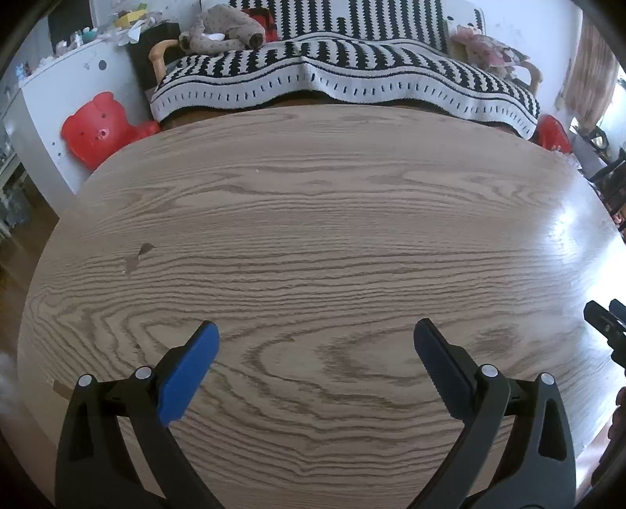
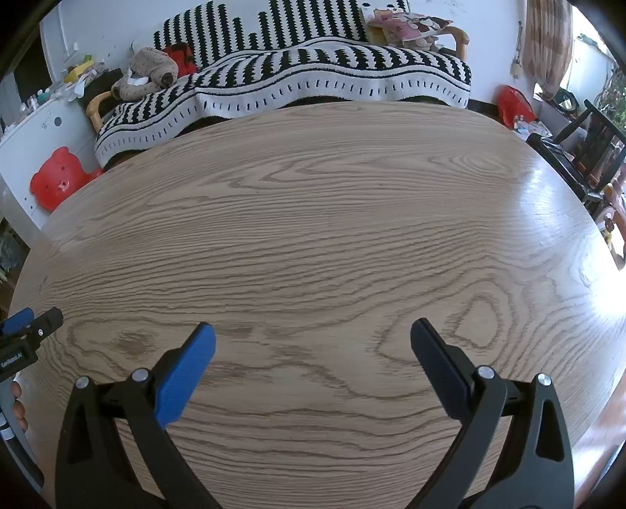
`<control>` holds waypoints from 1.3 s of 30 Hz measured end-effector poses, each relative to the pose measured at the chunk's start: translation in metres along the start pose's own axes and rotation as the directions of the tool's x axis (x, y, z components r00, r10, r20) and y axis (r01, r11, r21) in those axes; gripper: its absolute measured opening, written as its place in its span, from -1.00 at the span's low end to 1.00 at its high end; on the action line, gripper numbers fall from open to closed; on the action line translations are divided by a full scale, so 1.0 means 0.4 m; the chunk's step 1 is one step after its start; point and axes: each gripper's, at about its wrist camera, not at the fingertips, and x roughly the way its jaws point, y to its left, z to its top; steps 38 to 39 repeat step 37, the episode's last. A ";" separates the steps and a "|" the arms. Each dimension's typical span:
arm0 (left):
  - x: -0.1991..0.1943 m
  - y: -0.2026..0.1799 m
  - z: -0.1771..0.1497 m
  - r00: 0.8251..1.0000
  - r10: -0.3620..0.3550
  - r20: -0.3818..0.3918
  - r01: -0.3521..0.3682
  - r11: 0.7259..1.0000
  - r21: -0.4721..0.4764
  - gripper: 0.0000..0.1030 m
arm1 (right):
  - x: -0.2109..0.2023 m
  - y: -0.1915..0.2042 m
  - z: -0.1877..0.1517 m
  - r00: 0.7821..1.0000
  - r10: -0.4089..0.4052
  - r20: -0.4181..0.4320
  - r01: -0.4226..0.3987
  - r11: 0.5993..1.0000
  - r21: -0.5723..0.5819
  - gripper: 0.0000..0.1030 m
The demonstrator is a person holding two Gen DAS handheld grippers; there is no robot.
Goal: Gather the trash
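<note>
My left gripper (image 1: 316, 333) hangs open over the near part of a wood-grain table (image 1: 313, 195), its blue-padded fingers (image 1: 195, 364) wide apart with nothing between them. My right gripper (image 2: 313, 334) is likewise open above the same table (image 2: 313, 195), empty. Each gripper shows at the edge of the other's view: the right gripper (image 1: 608, 325) at the far right, the left gripper (image 2: 27, 333) at the far left. I see no piece of trash on the tabletop in either view. A small dark chip (image 1: 143, 252) marks the wood at the left.
Beyond the table's far edge stands a sofa under a black-and-white striped blanket (image 1: 344, 74) with a plush toy (image 1: 223, 33). A red bear-shaped stool (image 1: 96, 127) leans by a white cabinet (image 1: 58, 101) at left. Dark chairs (image 2: 587, 145) stand at right.
</note>
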 end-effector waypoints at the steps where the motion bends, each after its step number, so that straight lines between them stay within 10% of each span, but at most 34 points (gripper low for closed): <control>1: 0.000 0.000 0.001 1.000 0.004 -0.001 -0.004 1.000 0.000 0.88 | -0.001 0.000 -0.001 1.000 0.001 -0.001 -0.001 1.000 0.002 0.87; 39: 0.029 -0.024 0.016 0.999 -0.023 0.022 0.022 0.999 0.025 0.88 | 0.055 -0.005 0.009 0.999 -0.023 -0.023 0.023 1.000 -0.020 0.87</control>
